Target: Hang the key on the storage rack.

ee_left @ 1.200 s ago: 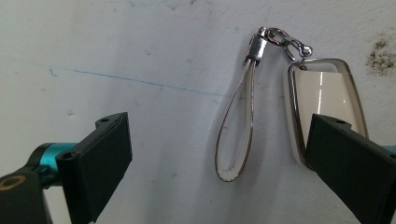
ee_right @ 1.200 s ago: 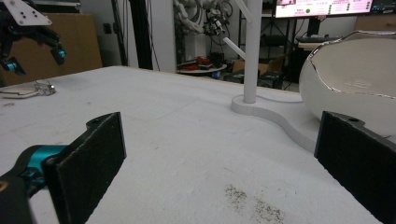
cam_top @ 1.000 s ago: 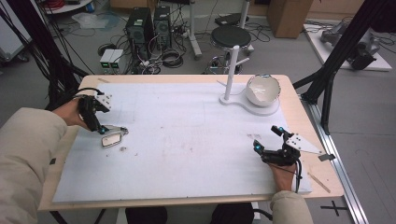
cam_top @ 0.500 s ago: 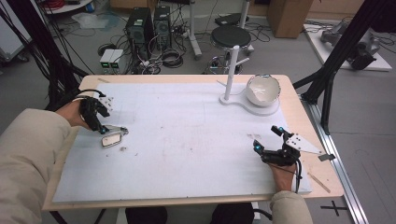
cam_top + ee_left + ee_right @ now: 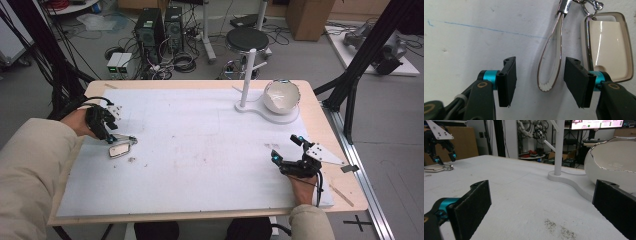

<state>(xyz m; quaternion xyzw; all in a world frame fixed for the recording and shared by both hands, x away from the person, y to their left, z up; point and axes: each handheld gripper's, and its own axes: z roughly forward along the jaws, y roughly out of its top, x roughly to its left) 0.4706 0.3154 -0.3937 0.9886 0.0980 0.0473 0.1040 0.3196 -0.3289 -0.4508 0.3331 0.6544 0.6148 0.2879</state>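
Fingers [image 5: 509, 82] astride strap loop [image 5: 549, 62], unlabelled

The room is evenly and fairly brightly lit from overhead. On the white table mat [image 5: 200, 150] shadows are soft and short; the white post stand [image 5: 248, 75] throws only a faint one at its foot. Beyond the mat's far edge the floor sits dimmer and greyer. The high view is slightly soft and grainy, with straight lines bending a little toward the corners. In the left gripper view, the cream key fob [image 5: 607, 47] carries a bright vertical glare streak and its metal ring glints; the mat beside it is crisp. In the right gripper view, the near black pads [image 5: 471, 210] are blurred, and the white bowl [image 5: 614, 162] shows a mild sheen.
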